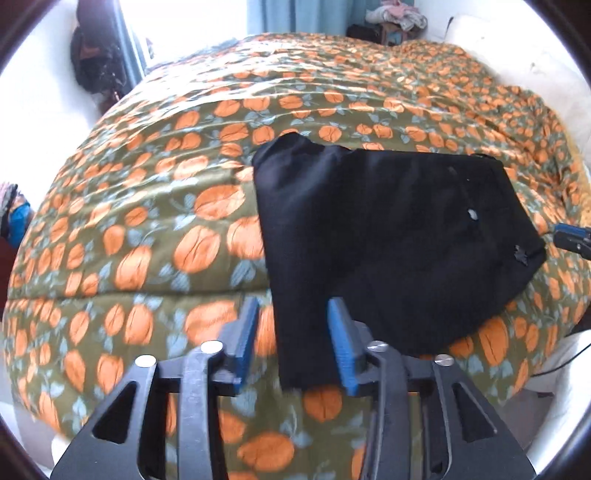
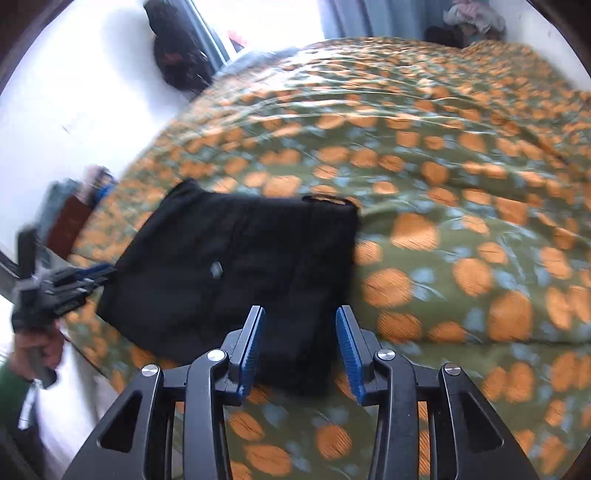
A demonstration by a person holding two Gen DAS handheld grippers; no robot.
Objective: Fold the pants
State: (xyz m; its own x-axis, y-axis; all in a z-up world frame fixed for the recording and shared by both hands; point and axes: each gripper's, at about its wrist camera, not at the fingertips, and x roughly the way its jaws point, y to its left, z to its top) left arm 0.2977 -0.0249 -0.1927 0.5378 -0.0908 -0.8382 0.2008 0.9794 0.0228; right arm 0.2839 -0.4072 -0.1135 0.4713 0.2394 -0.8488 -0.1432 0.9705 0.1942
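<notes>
The black pants (image 1: 384, 236) lie folded into a compact block on the pumpkin-print quilt (image 1: 147, 229). My left gripper (image 1: 293, 306) is open and empty, its blue pads astride the near left corner of the pants, above the cloth. In the right wrist view the pants (image 2: 229, 273) lie left of centre. My right gripper (image 2: 299, 314) is open and empty over their near right corner. The left gripper (image 2: 99, 273) shows at the pants' left edge, held by a hand. The right gripper's tip (image 1: 569, 236) shows at the pants' right edge.
The quilt (image 2: 443, 184) covers the whole bed. A white pillow (image 1: 517, 59) lies at the far right. A dark bag (image 1: 96, 55) hangs by the window on the far left. A pile of clothes (image 1: 399, 14) sits beyond the bed.
</notes>
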